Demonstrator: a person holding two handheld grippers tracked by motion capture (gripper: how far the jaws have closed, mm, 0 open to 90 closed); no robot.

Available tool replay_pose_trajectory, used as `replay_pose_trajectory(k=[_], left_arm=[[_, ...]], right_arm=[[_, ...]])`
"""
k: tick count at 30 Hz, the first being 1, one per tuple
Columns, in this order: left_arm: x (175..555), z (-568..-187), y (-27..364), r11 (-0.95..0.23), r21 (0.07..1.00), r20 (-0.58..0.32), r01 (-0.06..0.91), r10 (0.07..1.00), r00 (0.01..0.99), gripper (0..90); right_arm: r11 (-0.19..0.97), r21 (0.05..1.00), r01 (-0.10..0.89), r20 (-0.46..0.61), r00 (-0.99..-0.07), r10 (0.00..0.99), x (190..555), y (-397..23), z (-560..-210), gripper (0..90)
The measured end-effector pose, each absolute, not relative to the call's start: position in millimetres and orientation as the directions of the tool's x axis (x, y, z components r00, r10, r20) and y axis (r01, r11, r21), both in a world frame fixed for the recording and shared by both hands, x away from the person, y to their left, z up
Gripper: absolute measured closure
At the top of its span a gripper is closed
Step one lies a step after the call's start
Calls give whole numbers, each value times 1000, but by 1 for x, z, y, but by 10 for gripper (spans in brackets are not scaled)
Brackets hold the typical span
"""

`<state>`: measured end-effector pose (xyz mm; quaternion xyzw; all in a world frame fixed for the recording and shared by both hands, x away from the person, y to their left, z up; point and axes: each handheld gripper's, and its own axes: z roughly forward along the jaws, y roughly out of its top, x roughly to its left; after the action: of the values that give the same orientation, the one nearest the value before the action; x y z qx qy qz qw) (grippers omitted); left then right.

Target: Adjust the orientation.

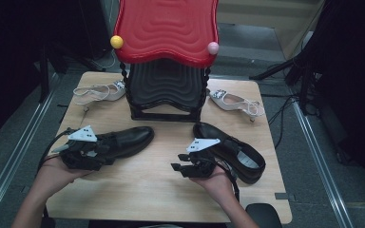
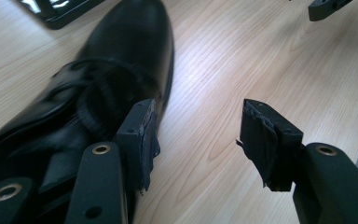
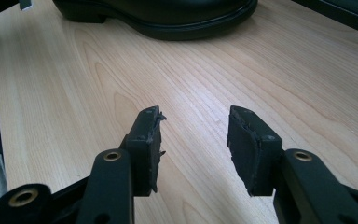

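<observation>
The left tongs [image 2: 196,135] gape wide around bare wood with nothing gripped, one jaw just beside the laced upper of the left black leather shoe [image 1: 123,141], whose long axis runs from those tongs toward the tabletop [image 1: 157,190] centre. The right tongs [image 3: 193,144] are likewise parted and empty, with the other black shoe [image 1: 237,152] just beside them on the outer side, angled toward the near right corner. Each shoe probably suits its nearer hand.

both grippers are black — the left gripper [image 1: 105,151] and the right gripper [image 1: 177,166] each carry a grey three-cornered plate on top. a dark cable trails from each. the fingers [image 3: 147,140] end in worn, frayed black pads, with brass-ringed screw holes behind them. the forearms are bare.
</observation>
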<state>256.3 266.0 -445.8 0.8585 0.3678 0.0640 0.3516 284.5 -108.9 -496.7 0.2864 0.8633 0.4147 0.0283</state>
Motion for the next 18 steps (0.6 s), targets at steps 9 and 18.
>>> replay_pose_trajectory(k=[9, 18], left_arm=[[250, -435, 290, -456, 650, -156, 607, 702, 695, 469], [254, -443, 307, -438, 630, -163, 642, 733, 660, 459]], right_arm=[[503, 721, 476, 190, -834, 518, 286, -106, -500, 546], [507, 716, 479, 186, -832, 523, 286, -106, -500, 543]])
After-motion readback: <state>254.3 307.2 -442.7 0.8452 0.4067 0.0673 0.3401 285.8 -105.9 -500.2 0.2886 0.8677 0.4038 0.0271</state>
